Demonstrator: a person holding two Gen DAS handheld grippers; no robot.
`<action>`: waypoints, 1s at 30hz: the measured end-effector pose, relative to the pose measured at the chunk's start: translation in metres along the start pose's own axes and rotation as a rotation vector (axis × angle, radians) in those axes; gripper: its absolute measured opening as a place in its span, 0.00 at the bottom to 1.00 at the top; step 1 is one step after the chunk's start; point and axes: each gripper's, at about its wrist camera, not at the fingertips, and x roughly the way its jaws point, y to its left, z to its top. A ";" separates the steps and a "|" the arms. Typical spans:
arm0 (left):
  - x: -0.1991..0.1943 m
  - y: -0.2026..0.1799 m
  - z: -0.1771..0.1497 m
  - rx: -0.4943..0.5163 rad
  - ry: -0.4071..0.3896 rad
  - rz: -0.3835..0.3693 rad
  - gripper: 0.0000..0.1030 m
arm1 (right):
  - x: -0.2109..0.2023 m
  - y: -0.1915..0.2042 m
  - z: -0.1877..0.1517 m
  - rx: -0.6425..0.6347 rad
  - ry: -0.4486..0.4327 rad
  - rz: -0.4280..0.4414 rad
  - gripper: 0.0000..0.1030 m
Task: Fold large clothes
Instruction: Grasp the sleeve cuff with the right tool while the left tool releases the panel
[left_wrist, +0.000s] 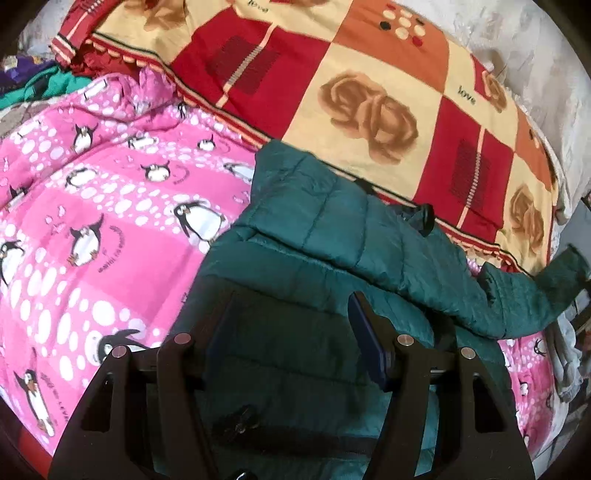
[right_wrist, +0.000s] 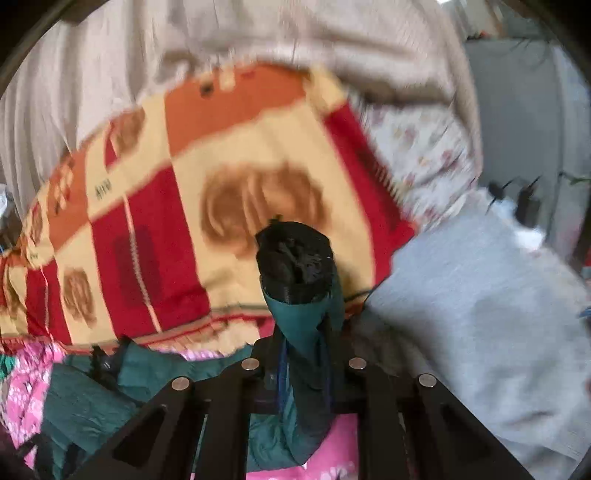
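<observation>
Our right gripper (right_wrist: 303, 354) is clamped on the black knit cuff end of a sleeve (right_wrist: 295, 258) of the dark green quilted puffer jacket (left_wrist: 306, 258), holding it raised above the bed. Our left gripper (left_wrist: 291, 321) hovers with its jaws apart, empty, just above the jacket's body. The jacket lies spread on a pink penguin-print quilt (left_wrist: 92, 221), its far edge reaching a red, cream and orange rose-patterned blanket (left_wrist: 369, 92); its other sleeve (left_wrist: 535, 291) trails off to the right. To fold well, we judge the right gripper should carry the sleeve across the jacket's body and lay it flat, while the left presses the body down to stop it sliding.
</observation>
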 end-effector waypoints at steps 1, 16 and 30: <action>-0.005 0.000 0.001 0.004 -0.010 -0.004 0.60 | -0.025 0.000 0.007 0.015 -0.034 -0.015 0.13; -0.061 0.048 -0.016 -0.057 -0.010 0.230 0.78 | -0.078 0.161 -0.043 0.009 0.004 0.216 0.13; -0.028 0.064 -0.022 -0.087 0.152 0.312 0.78 | 0.065 0.383 -0.197 -0.197 0.346 0.367 0.13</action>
